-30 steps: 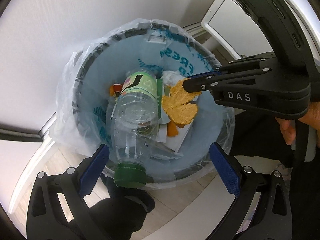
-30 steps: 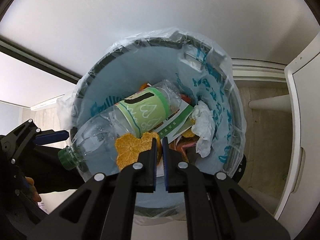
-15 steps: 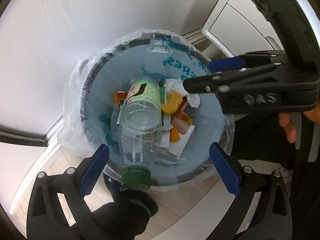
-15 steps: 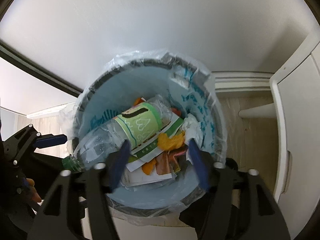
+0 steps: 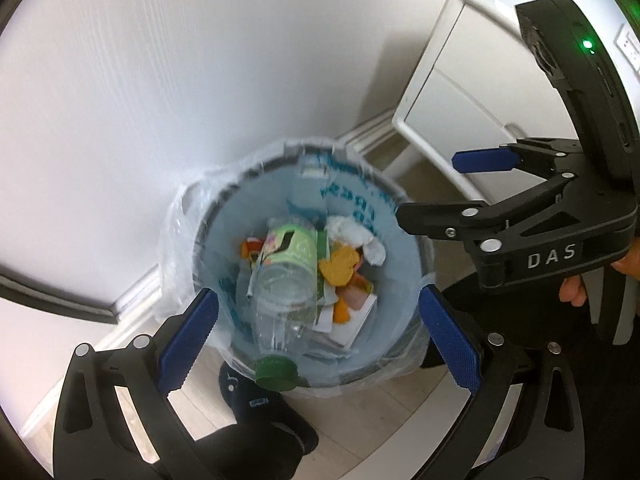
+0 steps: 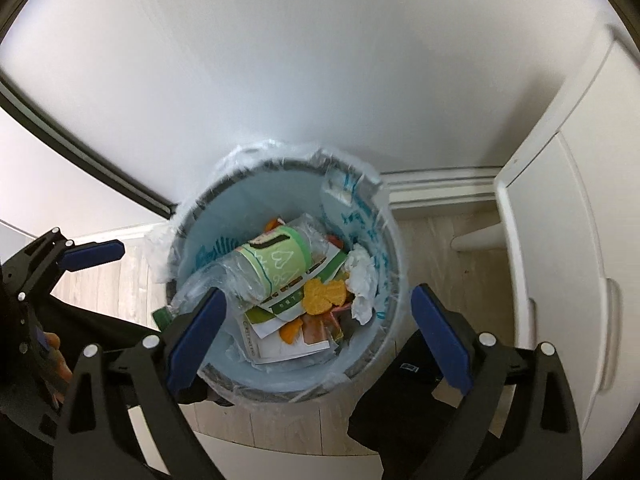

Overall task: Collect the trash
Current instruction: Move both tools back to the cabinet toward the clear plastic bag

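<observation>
A round bin (image 5: 224,216) lined with a clear bag stands on the floor against the white wall; it also shows in the right wrist view (image 6: 216,200). Inside lie a clear plastic bottle (image 5: 286,280) with a green label and green cap, an orange peel (image 5: 338,266), crumpled white tissue (image 5: 356,236) and paper packaging. In the right wrist view the bottle (image 6: 272,264), peel (image 6: 322,296) and tissue (image 6: 362,280) show too. My left gripper (image 5: 320,328) is open and empty above the bin. My right gripper (image 6: 316,328) is open and empty above it, also seen from the left wrist (image 5: 452,188).
A white cabinet (image 5: 460,92) stands right of the bin, seen also in the right wrist view (image 6: 560,216). A white baseboard (image 6: 440,188) runs along the wall. The floor (image 5: 360,420) is pale wood. The person's dark-socked foot (image 5: 256,408) is by the bin.
My right gripper opened and dropped the orange peel into the bin. Both grippers have risen away from the bin, which now looks smaller.
</observation>
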{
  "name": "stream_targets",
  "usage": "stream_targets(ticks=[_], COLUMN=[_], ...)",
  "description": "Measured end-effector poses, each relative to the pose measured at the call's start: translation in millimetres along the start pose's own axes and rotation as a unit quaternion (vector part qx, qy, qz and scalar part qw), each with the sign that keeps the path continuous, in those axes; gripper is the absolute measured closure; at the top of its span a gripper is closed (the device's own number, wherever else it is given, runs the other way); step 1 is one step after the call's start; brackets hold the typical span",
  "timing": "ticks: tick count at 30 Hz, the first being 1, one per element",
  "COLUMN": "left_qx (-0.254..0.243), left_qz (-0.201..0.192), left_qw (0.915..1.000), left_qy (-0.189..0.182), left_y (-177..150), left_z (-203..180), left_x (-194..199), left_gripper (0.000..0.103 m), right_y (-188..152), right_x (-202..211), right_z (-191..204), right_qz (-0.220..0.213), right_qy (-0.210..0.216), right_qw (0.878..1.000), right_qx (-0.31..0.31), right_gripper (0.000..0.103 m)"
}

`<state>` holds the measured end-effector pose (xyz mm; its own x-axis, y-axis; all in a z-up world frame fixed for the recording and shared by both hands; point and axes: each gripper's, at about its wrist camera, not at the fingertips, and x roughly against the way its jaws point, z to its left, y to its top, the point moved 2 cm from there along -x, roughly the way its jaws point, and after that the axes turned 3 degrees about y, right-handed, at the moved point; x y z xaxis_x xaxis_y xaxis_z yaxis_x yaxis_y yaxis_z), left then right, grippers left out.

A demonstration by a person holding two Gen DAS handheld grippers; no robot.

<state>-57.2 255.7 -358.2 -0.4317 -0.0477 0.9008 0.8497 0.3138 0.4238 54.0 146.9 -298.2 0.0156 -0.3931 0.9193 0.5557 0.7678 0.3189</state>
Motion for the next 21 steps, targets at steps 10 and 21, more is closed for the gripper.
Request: stream_targets(ticks=[10, 21], left_qx=[-0.043, -0.105], left_qz=[-0.056, -0.113], left_qw=[0.9975, 0.9878], left_qy=[0.004, -0.017], left_y=[39.3, 81.8], left_z=[-31.7, -94.2], left_x=[57.7, 112.8], left_gripper=[0.006, 0.006], right_y=[3.6, 0.6], right_x=[83.1, 177.5], right_z=[-11.1, -45.7], right_qz=[-0.074, -0.158], right_qy=[-0.003, -0.01], right_qw=[0.997, 0.986], right_qx=[-0.017, -0.058], right_gripper=[0.012, 0.012])
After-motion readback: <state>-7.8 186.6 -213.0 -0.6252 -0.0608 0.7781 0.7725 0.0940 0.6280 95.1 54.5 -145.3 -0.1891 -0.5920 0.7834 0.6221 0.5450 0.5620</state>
